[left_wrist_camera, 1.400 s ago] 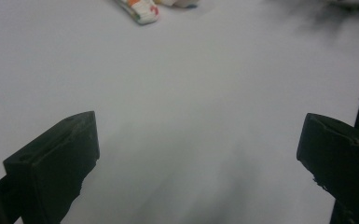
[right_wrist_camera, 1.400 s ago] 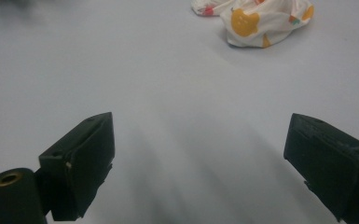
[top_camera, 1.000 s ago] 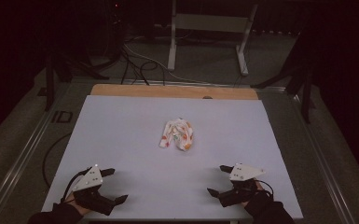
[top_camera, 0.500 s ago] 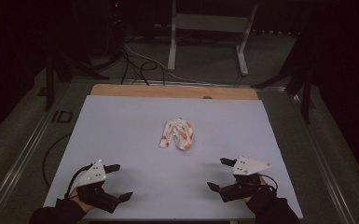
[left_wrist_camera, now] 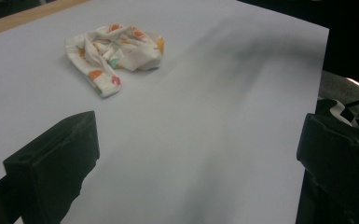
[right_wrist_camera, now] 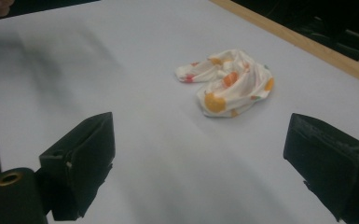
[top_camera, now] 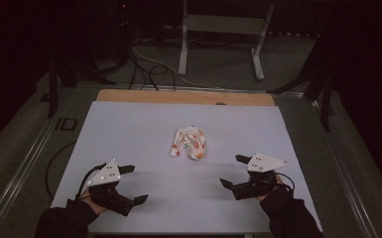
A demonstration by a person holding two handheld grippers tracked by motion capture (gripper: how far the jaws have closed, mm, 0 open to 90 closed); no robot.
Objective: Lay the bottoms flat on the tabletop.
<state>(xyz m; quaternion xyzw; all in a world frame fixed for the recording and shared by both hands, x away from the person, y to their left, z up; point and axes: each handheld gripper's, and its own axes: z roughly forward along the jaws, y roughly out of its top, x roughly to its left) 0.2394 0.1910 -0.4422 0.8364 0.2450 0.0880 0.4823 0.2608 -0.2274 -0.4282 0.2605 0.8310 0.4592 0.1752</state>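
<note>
The small crumpled white cloth with orange and green spots [top_camera: 189,142] lies on the pale table sheet [top_camera: 129,129], well ahead of my left gripper [top_camera: 131,184] and right gripper [top_camera: 234,171], both wide and empty. I judge it light and limp; I would pinch a raised fold.

Dark sleeves, black tools
Each hand-held gripper [top_camera: 131,184] [top_camera: 232,171] has blocky black jaws, a grey dotted three-cornered plate and a black cable.
</note>
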